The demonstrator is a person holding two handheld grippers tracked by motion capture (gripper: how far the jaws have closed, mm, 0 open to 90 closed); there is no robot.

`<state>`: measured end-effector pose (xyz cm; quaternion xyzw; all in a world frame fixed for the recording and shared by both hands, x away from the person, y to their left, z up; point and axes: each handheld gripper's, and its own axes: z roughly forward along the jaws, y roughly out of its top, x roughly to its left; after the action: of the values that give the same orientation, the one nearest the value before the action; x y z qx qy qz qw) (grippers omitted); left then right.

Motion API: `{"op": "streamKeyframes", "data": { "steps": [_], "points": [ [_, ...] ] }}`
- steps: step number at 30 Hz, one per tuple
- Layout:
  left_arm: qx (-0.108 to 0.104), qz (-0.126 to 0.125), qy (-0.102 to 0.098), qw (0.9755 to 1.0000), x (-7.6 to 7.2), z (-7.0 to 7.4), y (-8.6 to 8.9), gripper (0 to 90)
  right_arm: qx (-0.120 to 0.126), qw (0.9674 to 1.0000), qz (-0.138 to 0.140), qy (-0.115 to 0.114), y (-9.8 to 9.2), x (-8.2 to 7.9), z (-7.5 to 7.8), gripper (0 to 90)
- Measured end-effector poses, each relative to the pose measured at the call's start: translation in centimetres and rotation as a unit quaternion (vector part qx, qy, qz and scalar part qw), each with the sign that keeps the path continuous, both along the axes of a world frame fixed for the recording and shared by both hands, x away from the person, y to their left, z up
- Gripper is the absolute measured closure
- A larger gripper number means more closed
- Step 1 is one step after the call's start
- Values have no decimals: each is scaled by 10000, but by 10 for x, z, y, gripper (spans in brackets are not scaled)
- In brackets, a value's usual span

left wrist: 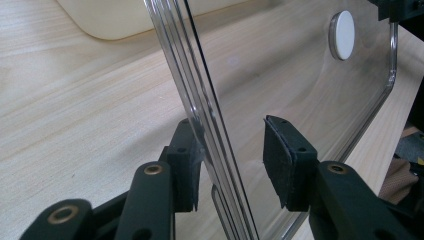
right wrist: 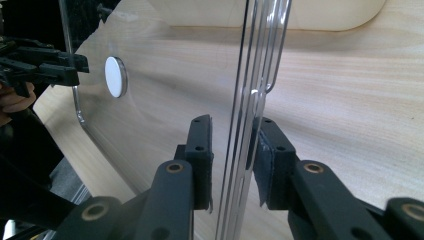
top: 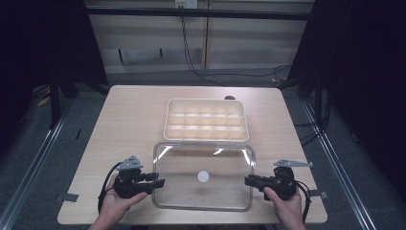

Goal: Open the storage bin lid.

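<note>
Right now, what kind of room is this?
Probably a lab or recording workshop. A lone wooden table stands between metal floor rails, with dark drapes, loose cables, and a person working hand-held grippers on a clear lid beside a compartment tray.

Tray (left wrist: 115,17) cut by frame top; forearms (top: 107,218) cropped.

A clear plastic lid (top: 203,176) with a white round knob (top: 203,176) at its centre lies on the pale wooden table (top: 129,120), just in front of a cream tray (top: 206,120) split into small compartments. The left gripper (top: 159,182) meets the lid's left edge, the right gripper (top: 248,180) its right edge, each held in a hand rising from the near side.
</note>
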<state>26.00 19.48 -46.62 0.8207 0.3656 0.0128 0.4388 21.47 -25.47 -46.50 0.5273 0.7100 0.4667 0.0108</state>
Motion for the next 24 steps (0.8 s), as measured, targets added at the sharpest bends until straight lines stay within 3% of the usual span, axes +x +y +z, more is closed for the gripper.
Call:
{"op": "streamKeyframes", "data": {
  "steps": [12,17,24],
  "points": [
    [23,42,216,9998,7,-10,-1,572,-298,9994,-117,136,7,8,-9,630],
    [-46,51,342,9994,9,-13,0,573,-281,9993,-163,204,7,10,-12,621],
    [115,-17,452,9989,8,-13,-5,564,-423,9984,-233,286,9,16,-17,564]
  ]
}}
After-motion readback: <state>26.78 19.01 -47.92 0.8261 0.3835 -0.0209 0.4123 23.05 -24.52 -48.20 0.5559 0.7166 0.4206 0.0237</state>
